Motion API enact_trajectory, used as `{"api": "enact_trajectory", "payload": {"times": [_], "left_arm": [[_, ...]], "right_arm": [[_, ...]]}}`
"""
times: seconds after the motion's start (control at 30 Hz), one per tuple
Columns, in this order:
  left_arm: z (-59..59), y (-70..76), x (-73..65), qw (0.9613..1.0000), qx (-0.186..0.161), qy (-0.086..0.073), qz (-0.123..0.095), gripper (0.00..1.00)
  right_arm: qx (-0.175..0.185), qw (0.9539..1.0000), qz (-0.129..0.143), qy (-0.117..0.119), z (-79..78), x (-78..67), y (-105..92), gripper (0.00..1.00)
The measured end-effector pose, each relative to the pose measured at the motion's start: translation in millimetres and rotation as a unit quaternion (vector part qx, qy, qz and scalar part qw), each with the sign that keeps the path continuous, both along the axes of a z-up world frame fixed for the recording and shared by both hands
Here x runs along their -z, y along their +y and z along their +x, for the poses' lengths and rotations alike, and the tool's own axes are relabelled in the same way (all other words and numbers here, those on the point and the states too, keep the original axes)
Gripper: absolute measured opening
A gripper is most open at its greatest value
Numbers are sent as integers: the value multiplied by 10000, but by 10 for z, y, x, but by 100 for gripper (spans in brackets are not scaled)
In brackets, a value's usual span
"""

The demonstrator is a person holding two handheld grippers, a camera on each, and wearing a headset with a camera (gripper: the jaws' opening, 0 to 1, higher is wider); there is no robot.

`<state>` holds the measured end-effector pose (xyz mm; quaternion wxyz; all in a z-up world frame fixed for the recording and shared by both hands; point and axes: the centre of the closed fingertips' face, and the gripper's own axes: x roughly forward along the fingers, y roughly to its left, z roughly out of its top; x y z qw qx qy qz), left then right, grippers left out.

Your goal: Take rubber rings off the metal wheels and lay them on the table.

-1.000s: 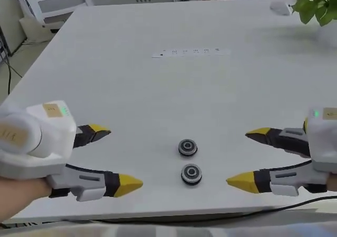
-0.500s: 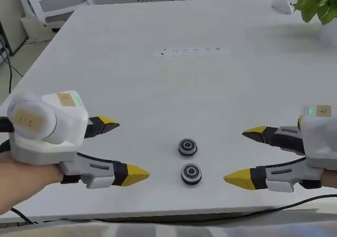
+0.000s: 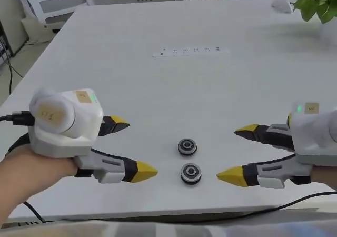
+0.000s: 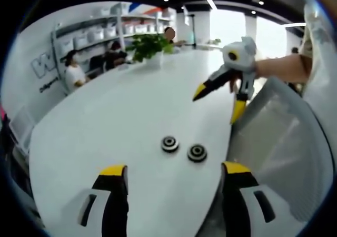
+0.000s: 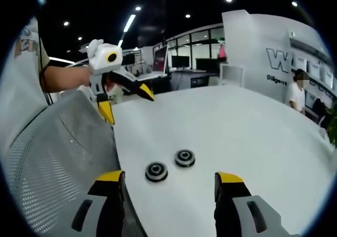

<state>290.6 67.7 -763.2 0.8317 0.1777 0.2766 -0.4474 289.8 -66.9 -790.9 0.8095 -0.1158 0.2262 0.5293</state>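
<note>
Left claw (image 3: 140,147) and right claw (image 3: 227,152), both jaws apart, flank the nearer wheel (image 3: 190,174) and farther wheel (image 3: 187,147) near the desk (image 3: 184,89) edge; best to pin one wheel firmly; pinch its rubber ring (image 3: 183,174) squarely with the other claw.

Open tabletop (image 3: 158,89) around both wheels (image 3: 187,147)

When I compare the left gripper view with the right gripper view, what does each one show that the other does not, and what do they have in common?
Left gripper view, not the right one: grey wall shelves with white boxes, and the right gripper, open, held above the table edge. Right gripper view, not the left one: dark computer monitors, and the left gripper, also open. Both: the white table, two small round black-ringed metal wheels lying close together, and a grey mesh chair back.
</note>
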Motion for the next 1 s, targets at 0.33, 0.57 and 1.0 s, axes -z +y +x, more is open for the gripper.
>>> {"api": "enact_trajectory", "payload": {"times": [0.33, 0.57, 1.0], "left_arm": [[16, -116, 63, 9999, 152, 67, 43, 71], [-3, -202, 160, 9993, 315, 145, 110, 68], [-7, -331, 299, 9982, 473, 319, 192, 65]], "right_arm": [[-101, 9999, -102, 36, -21, 103, 34, 66], [-136, 9998, -104, 71, -17, 161, 62, 64], [-205, 9995, -117, 190, -1, 278, 98, 62]]}}
